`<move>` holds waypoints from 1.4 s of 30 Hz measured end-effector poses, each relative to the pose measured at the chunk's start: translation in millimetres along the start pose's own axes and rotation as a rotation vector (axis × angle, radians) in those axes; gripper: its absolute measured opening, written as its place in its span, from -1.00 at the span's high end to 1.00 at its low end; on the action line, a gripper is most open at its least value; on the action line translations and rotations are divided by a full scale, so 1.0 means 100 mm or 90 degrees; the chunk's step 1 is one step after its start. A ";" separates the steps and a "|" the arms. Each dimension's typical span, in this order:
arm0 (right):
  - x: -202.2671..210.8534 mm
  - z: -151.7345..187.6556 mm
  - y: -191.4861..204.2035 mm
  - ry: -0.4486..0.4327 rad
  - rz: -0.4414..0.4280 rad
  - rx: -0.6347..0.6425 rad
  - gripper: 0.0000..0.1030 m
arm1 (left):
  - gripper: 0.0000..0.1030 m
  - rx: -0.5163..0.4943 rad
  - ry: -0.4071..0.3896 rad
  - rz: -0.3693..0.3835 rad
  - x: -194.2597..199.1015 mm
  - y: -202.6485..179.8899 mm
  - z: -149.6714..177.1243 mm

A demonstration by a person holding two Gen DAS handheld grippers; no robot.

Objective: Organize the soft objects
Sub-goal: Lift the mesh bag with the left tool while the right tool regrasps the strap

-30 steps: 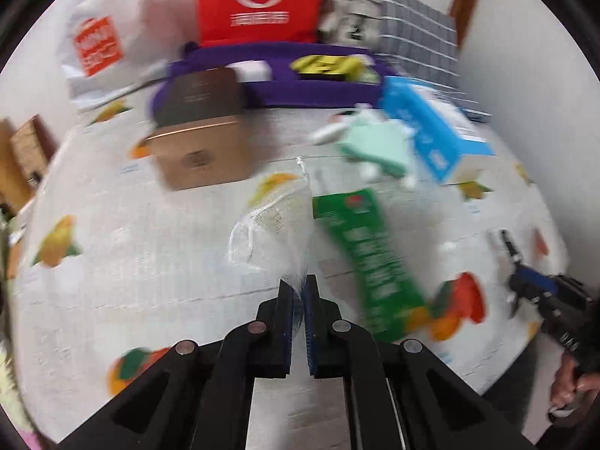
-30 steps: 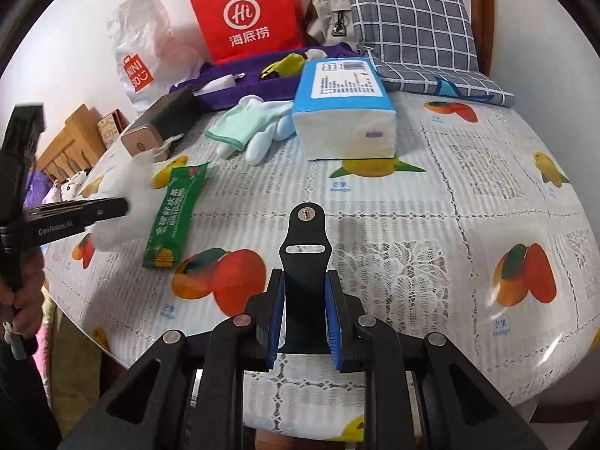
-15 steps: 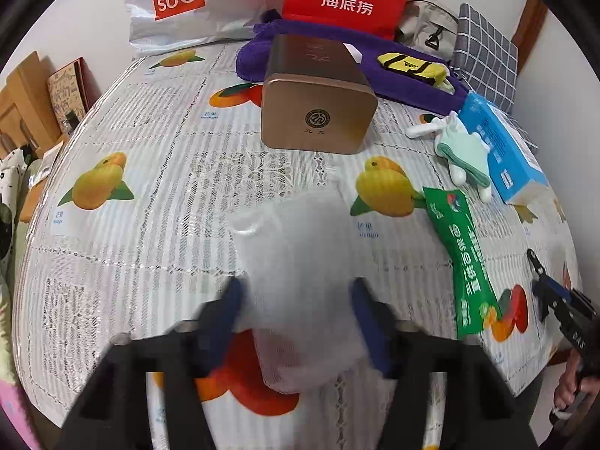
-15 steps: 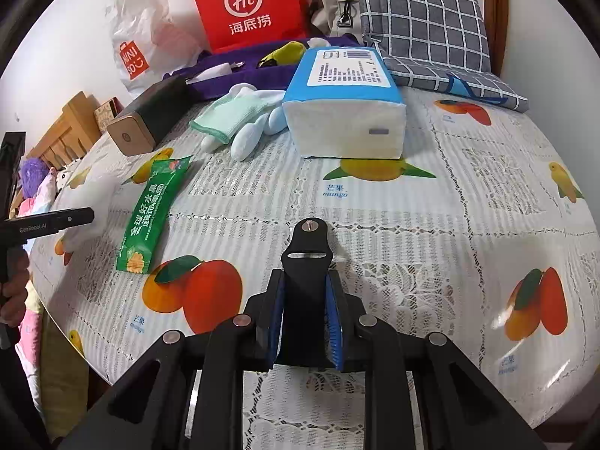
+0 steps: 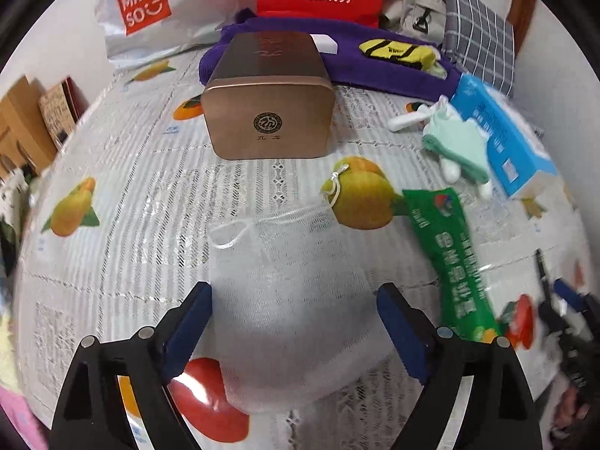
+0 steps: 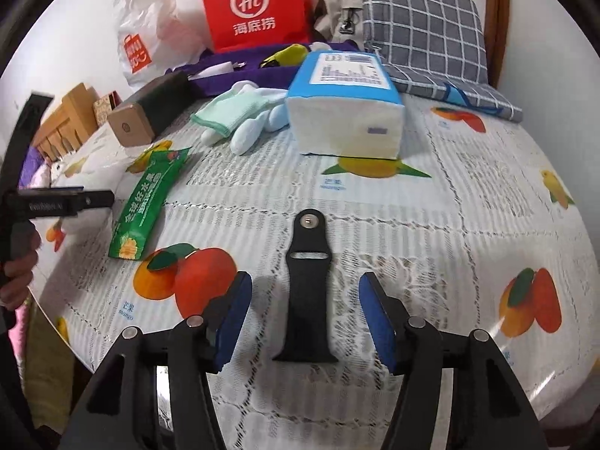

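Observation:
A white mesh drawstring pouch (image 5: 292, 292) lies flat on the fruit-print tablecloth (image 5: 112, 262). My left gripper (image 5: 294, 305) is opening around it, and its blue pads stand clear of the pouch's sides. A black watch strap (image 6: 308, 292) lies on the cloth between the fingers of my right gripper (image 6: 305, 317), whose jaws are also opening and do not touch it. A green snack packet (image 5: 453, 266) lies to the right of the pouch. Mint and white gloves (image 6: 240, 120) rest beside a blue tissue pack (image 6: 348, 112).
A bronze tin box (image 5: 268, 108) stands behind the pouch. A purple towel (image 5: 375, 71) with a yellow item, a red paper bag (image 6: 255, 3), a white shopping bag (image 5: 142, 11) and a grey checked cushion (image 6: 423, 26) line the back. The table's front edge is close under both grippers.
Both grippers have opened. The left one let go of the mesh pouch, which now lies on the cloth. The right one released the watch strap, which stays between its fingers.

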State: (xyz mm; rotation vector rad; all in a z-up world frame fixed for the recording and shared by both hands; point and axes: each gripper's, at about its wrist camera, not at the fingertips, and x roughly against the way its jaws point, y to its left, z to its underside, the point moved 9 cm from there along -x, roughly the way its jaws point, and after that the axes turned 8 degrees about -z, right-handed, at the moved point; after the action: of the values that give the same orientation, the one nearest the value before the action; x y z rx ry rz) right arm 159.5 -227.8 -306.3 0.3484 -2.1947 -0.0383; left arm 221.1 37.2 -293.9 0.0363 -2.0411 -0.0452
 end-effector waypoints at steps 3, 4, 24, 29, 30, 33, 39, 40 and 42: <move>-0.01 0.00 0.01 -0.006 0.011 0.012 -0.12 | -0.72 -0.003 0.002 -0.011 -0.02 -0.02 -0.01; -0.01 0.00 0.01 -0.007 0.013 0.015 -0.11 | -0.72 -0.014 -0.004 -0.027 -0.04 -0.04 -0.02; 0.23 -0.28 0.02 -0.030 -0.037 -0.008 0.58 | 0.84 0.030 -0.015 0.014 0.23 0.16 -0.16; 0.40 -0.48 0.04 -0.043 -0.035 0.002 0.58 | 0.84 0.039 -0.033 0.026 0.42 0.19 -0.27; 0.43 -0.52 0.04 -0.045 -0.028 0.002 0.58 | 0.84 0.043 -0.032 0.029 0.45 0.19 -0.29; 0.49 -0.61 0.02 -0.054 -0.021 0.003 0.58 | 0.84 0.046 -0.040 0.036 0.53 0.19 -0.36; 0.54 -0.76 -0.02 -0.053 -0.027 -0.010 0.58 | 0.84 0.044 -0.058 0.029 0.66 0.18 -0.50; 0.54 -0.79 -0.02 -0.053 -0.026 -0.008 0.58 | 0.84 0.045 -0.061 0.028 0.67 0.18 -0.51; 0.56 -0.84 -0.01 -0.055 -0.023 -0.009 0.58 | 0.84 0.047 -0.066 0.028 0.70 0.19 -0.55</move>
State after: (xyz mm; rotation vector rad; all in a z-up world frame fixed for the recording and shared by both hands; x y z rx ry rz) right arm 193.9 -235.6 -211.6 0.3848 -2.2725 -0.0897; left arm 238.4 52.1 -205.5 0.0358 -2.1455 0.0570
